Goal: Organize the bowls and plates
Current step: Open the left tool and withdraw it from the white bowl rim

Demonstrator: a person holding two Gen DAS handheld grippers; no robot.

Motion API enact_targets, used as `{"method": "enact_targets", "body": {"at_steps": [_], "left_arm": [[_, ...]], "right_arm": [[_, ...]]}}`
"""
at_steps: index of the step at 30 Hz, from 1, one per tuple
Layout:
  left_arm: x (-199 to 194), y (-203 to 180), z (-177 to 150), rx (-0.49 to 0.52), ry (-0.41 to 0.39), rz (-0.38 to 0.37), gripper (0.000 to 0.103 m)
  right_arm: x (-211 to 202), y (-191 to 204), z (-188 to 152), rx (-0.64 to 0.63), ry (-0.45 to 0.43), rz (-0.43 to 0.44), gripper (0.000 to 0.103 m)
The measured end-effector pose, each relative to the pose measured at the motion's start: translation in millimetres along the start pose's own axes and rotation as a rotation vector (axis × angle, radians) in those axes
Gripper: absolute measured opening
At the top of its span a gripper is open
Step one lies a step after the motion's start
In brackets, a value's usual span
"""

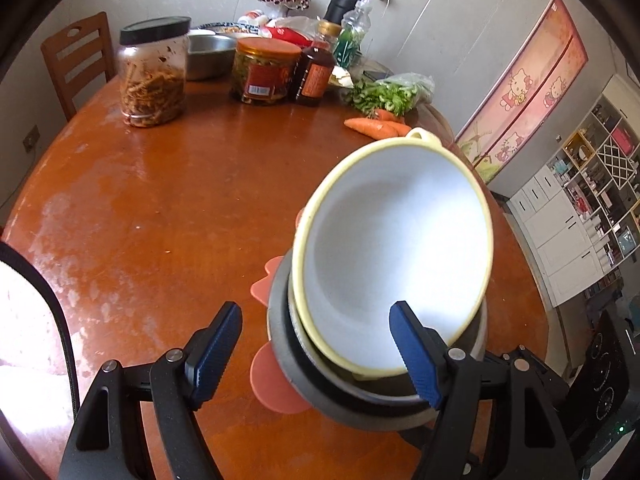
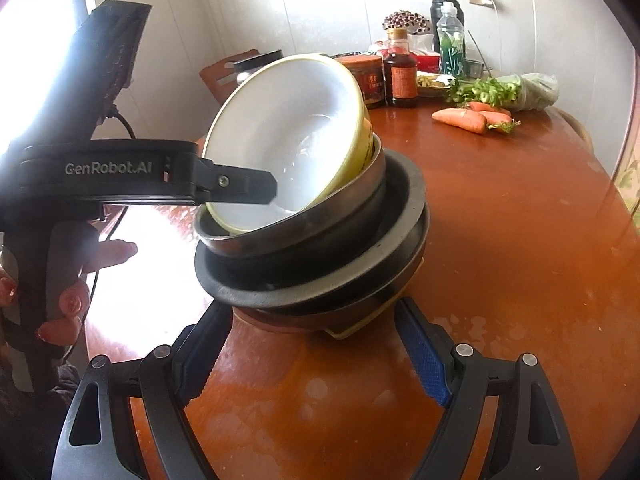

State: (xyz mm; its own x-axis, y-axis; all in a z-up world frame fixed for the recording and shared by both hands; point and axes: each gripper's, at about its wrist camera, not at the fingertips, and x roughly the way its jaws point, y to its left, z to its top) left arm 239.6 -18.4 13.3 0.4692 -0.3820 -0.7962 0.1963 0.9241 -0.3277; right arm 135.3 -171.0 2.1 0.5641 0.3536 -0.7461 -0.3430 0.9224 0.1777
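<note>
A white bowl with a yellow rim leans tilted on top of a stack: under it a steel bowl, then dark bowls, then a salmon-pink dish. My left gripper is open. One of its fingers reaches over the white bowl's low rim, and the other stands clear to the left of the stack. My right gripper straddles the foot of the stack. Its pads lie against the bottom dish on both sides, with the tips hidden under the dark rim.
A round brown table carries jars, a sauce bottle, a steel basin, carrots and greens at its far side. A wooden chair stands behind. A person's hand holds the left gripper.
</note>
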Motion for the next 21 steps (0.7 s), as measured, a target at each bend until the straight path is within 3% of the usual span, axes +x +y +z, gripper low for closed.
{"method": "enact_targets", "body": {"at_steps": [9,14,21], "left_arm": [[-31,1,-22,0.004,-0.059,0.041,0.076],[-43,-5,-45,0.029,-0.083,0.112,0.076],[-59,-15,-80,-0.014,-0.167,0.176,0.076]], "right_arm": [[-20,4,-11,-0.005,-0.033,-0.023,0.084],[-32,12,-22,-0.008,-0.054,-0.033,0.084],[-48,14,-39,0.017,-0.096,-0.068,0.084]]}}
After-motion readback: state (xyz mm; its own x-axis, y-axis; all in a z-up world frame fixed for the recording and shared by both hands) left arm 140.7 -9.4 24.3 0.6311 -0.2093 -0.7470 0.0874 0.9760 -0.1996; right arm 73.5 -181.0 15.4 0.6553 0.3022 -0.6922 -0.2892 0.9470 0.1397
